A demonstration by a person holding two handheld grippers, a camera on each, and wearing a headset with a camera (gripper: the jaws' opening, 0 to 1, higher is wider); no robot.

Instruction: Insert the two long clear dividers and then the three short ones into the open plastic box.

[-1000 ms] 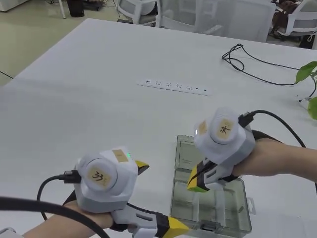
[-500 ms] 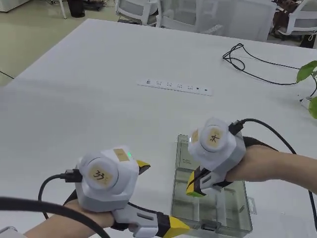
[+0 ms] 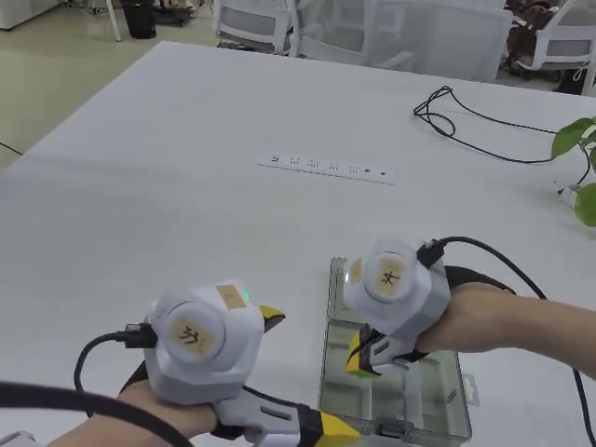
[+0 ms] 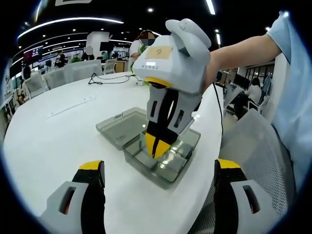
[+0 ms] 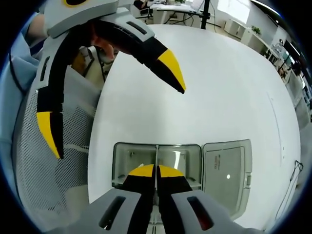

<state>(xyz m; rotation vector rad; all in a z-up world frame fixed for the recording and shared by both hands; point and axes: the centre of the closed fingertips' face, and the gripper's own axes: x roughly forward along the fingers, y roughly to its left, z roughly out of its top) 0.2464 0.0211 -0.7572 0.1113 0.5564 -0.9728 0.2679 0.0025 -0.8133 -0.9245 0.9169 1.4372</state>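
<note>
One power strip (image 3: 326,169) lies beyond the box (image 3: 438,405), which the right gripper (image 3: 359,363) overhangs.

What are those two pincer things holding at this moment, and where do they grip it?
The right gripper pinches a thin clear divider by its top edge, over the open box. The left gripper holds nothing.

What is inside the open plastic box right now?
The right gripper reaches into the box, shut on a thin clear divider standing across the middle. The gripper covers the floor beneath it; other dividers cannot be made out.
</note>
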